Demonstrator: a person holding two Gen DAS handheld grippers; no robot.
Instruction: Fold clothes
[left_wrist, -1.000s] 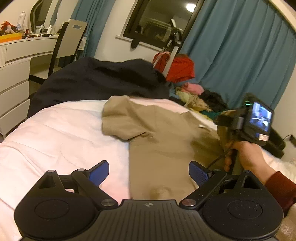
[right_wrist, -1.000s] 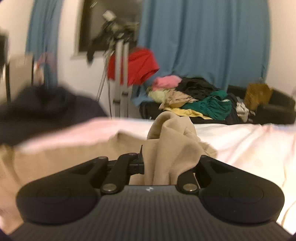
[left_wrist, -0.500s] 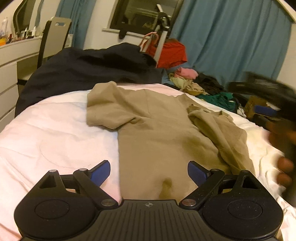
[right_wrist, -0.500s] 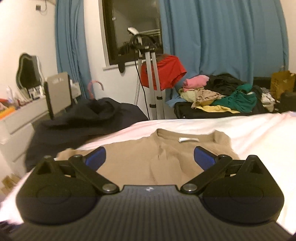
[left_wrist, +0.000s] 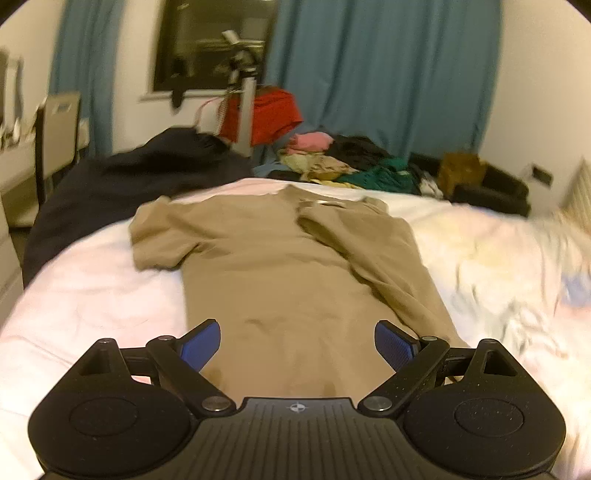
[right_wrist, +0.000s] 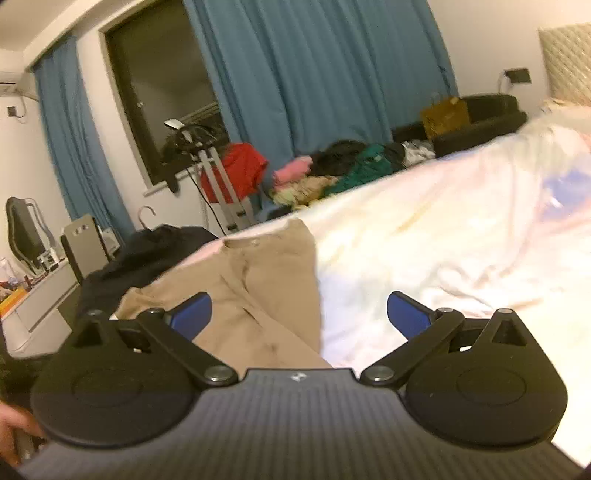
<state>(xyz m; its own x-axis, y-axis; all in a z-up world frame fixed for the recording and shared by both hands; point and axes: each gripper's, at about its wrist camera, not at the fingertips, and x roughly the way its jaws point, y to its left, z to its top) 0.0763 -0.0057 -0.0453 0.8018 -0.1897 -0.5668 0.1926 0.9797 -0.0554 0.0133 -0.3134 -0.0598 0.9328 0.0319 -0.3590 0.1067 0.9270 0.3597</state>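
- My left gripper (left_wrist: 297, 341) hovers over the hem end of the tan T-shirt (left_wrist: 280, 266), fingers spread wide, holding nothing.
- My right gripper (right_wrist: 299, 312) is spread apart too, empty, above the shirt's right edge.
- The shirt lies lengthwise on the pale bedspread (left_wrist: 88, 288), right sleeve already folded in, left sleeve (left_wrist: 162, 236) out flat.
- I judge it light, limp and prone to wrinkling; I'd pinch the left sleeve's cuff and the hem corner.

Left gripper (left_wrist: 297, 343), right gripper (right_wrist: 299, 314): fingers apart.
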